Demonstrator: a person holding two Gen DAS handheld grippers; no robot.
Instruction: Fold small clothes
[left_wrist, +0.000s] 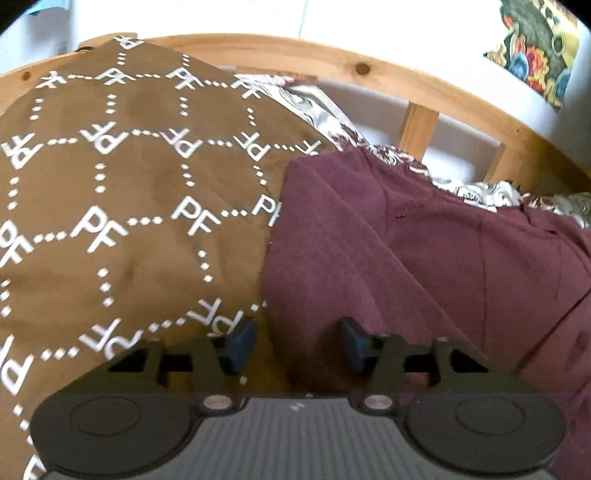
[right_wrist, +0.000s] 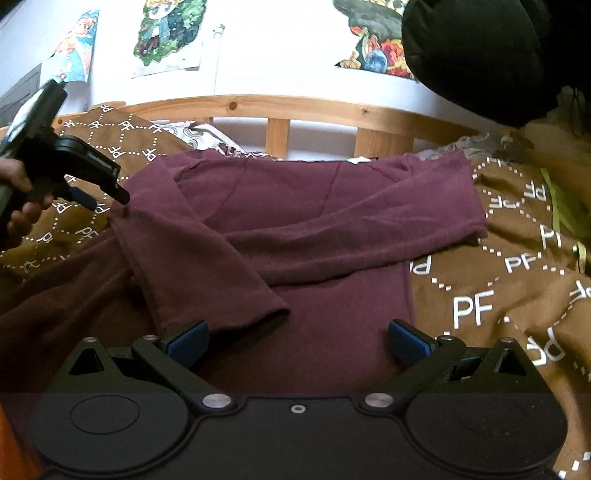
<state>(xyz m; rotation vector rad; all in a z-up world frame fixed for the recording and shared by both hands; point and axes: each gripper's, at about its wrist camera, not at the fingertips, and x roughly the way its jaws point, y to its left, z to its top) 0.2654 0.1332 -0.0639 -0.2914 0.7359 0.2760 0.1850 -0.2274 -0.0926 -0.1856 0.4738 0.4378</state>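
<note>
Right tool (right_wrist: 297, 341) is spread wide, blue pads (right_wrist: 188, 341) well apart, nothing between them, hovering low over the bottom part of the maroon top (right_wrist: 314, 236). Just ahead of its left pad lies the cuff of one sleeve (right_wrist: 207, 266), folded down across the body of the top. The other sleeve (right_wrist: 369, 225) crosses over toward the right side, its cuff ending near the garment's edge.

Left tool (left_wrist: 297, 343) has its fingers parted too, a moderate gap, gripping nothing. It sits right at the side edge of the maroon top, where the fabric meets the brown bedcover (left_wrist: 122, 206) with the white "PF" lettering. From the right wrist view you can see that left tool (right_wrist: 107, 192) out at the far left, held in the person's hand (right_wrist: 20, 195), its tip just at the shoulder edge of the top; whether it touches the cloth, I can't tell.

The top is laid flat on the bed, on that brown cover. Beyond it, a patterned sheet (left_wrist: 332, 122) peeks out, then the wooden bed rail (right_wrist: 277, 107) with slats, a white wall with colourful posters (right_wrist: 166, 33), and a dark bundle (right_wrist: 480, 55) hanging upper right.
</note>
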